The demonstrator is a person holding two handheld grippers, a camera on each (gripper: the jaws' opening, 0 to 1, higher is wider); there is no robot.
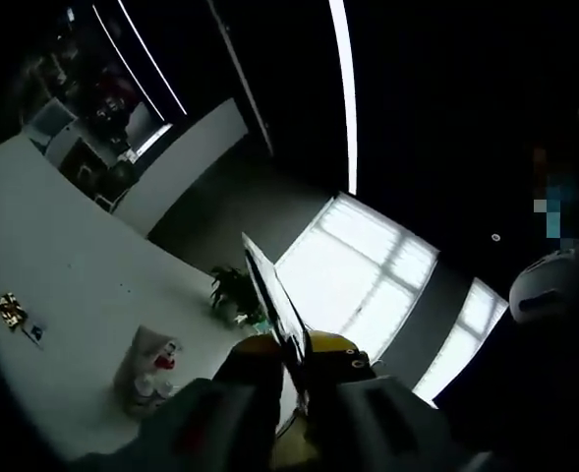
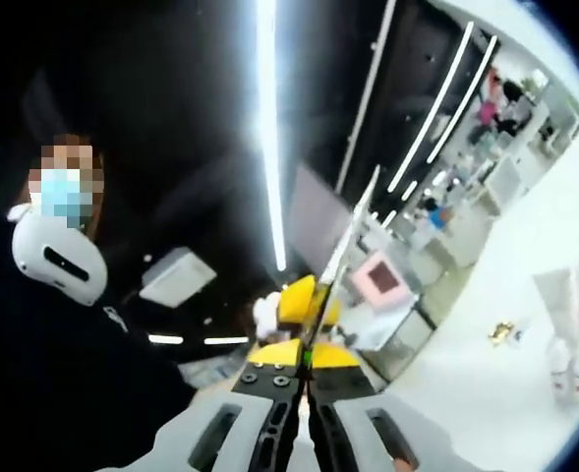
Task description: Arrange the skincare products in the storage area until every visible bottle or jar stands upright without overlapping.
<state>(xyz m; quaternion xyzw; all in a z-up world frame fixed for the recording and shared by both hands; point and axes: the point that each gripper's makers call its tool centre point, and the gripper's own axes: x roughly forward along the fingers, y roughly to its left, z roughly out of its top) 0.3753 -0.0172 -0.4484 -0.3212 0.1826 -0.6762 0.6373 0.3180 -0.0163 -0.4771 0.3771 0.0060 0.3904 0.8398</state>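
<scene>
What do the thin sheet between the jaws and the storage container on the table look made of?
The thin sheet looks like stiff card or plastic: flat, straight-edged, unbent. The storage container seems clear plastic, since bottles show through its walls. Both are small and blurred, so neither is certain.

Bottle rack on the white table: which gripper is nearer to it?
Right, probably. The bottle rack looks larger, far to one side of the right gripper; it looks smaller, low beside the left gripper.

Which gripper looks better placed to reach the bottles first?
Neither clearly. Both grippers, left and right, look shut on a thin flat sheet, aimed away from the bottles on the white table.
</scene>
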